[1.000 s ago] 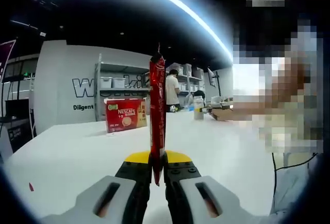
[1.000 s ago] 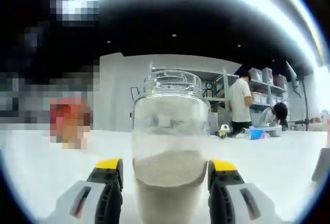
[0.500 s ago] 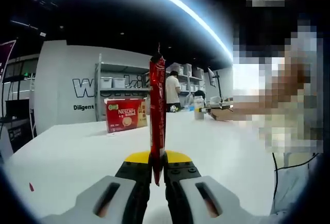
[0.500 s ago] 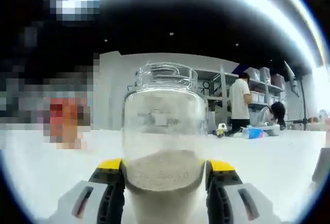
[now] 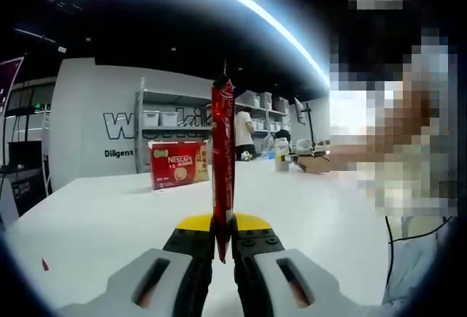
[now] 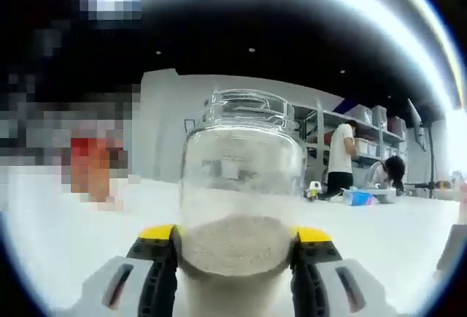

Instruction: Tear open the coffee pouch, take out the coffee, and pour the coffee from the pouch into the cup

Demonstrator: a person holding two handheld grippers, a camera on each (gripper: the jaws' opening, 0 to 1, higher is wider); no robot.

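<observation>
A slim red coffee stick pouch (image 5: 222, 156) stands upright in the left gripper view, its lower end pinched between the black jaws of my left gripper (image 5: 222, 247), which is shut on it. In the right gripper view a clear glass jar (image 6: 241, 185) with pale powder in its lower part sits between the yellow-tipped jaws of my right gripper (image 6: 235, 247). Both jaws press against the jar's sides, so that gripper is shut on it.
A white table (image 5: 102, 215) spreads under both grippers. A red Nescafe box (image 5: 177, 162) stands at its far side. Shelves (image 5: 164, 123) line the back wall, and people (image 6: 340, 158) stand by them. A person sits close at the right.
The right gripper's jaws have closed in from a gap on each side to touch the jar. The right view has tilted slightly. The left gripper and pouch are unchanged.
</observation>
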